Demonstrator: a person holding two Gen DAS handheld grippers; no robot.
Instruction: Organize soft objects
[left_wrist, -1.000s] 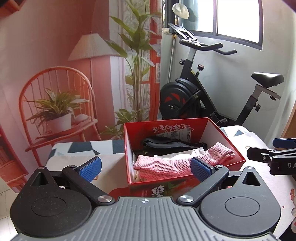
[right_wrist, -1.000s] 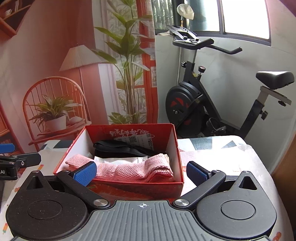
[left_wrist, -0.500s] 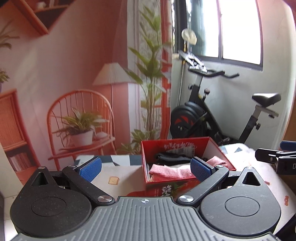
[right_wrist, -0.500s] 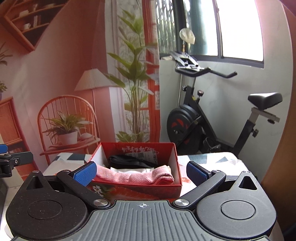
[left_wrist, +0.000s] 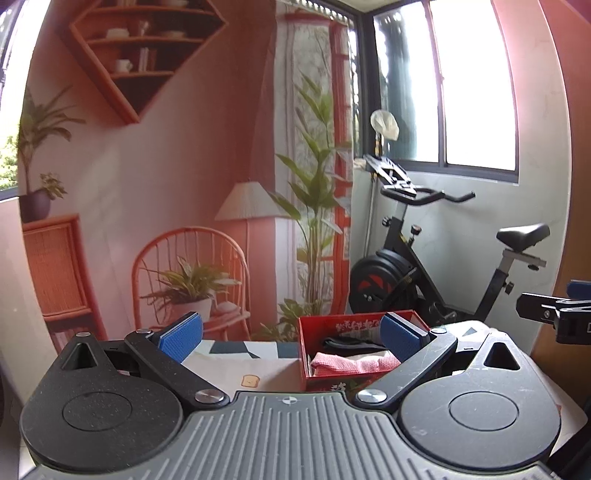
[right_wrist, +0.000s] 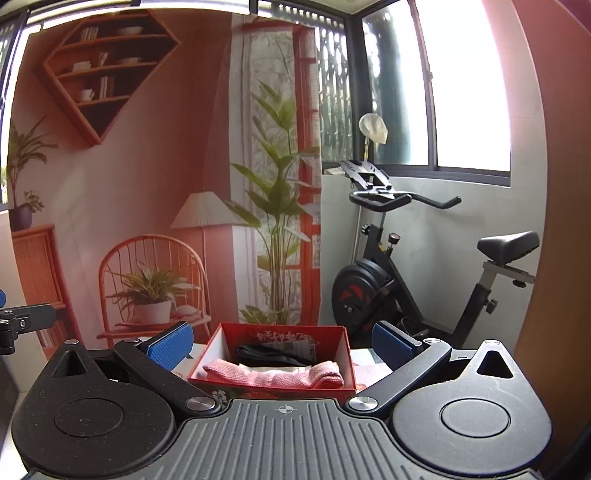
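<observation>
A red cardboard box (left_wrist: 306, 354) stands on the table and also shows in the right wrist view (right_wrist: 349, 360). In it lie a folded pink knitted cloth (left_wrist: 351, 365) (right_wrist: 273, 378), a white item (right_wrist: 273, 368) and a black item (left_wrist: 349, 343) (right_wrist: 269, 356). My left gripper (left_wrist: 291, 338) is open and empty, well back from the box. My right gripper (right_wrist: 282, 341) is open and empty, also back from the box. The right gripper's tip shows at the right edge of the left wrist view (left_wrist: 554, 314).
The table has a white patterned cover (left_wrist: 251, 369). Behind it stand an orange wire chair with a potted plant (left_wrist: 192, 284), a tall plant (right_wrist: 277, 236), a floor lamp (left_wrist: 247, 203) and an exercise bike (left_wrist: 424, 266). A wooden panel (right_wrist: 532, 258) is at the right.
Both grippers have pulled back and up from the box, which now looks smaller and farther away. Both stay open and empty.
</observation>
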